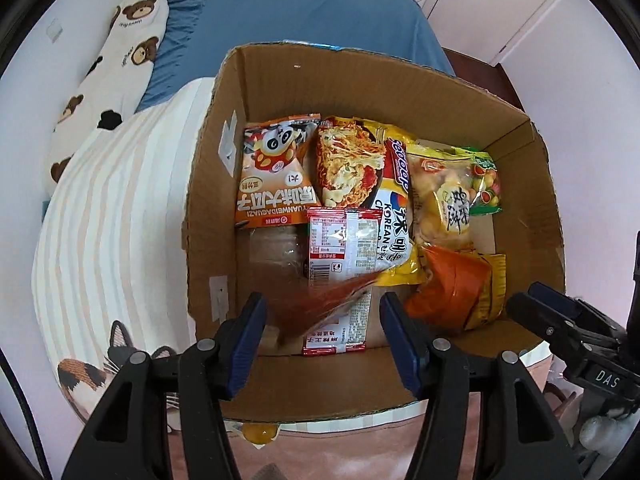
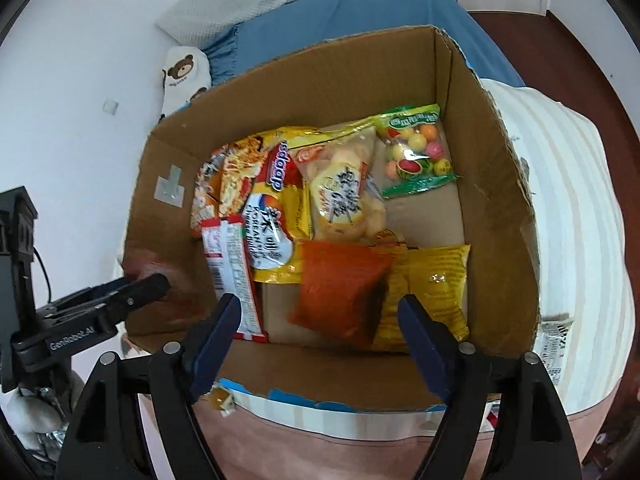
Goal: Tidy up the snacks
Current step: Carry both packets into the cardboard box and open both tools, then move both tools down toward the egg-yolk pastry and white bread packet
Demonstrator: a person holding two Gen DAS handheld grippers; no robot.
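Snack packets lie flat in an open cardboard box (image 2: 500, 184), an orange packet (image 2: 340, 292), seemingly blurred, at lower centre atop the yellow one (image 2: 436, 280).

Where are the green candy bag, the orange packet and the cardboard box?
green candy bag (image 2: 416, 152): right wrist view, its clear middle.
orange packet (image 2: 340, 284): right wrist view, its centre.
cardboard box (image 2: 320, 92): right wrist view, far inner wall.

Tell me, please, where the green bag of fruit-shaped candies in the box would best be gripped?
Probably by the crimped green top edge of the candy bag, coming straight down from above: it lies flat in the cardboard box corner, and its free top seam is thin.
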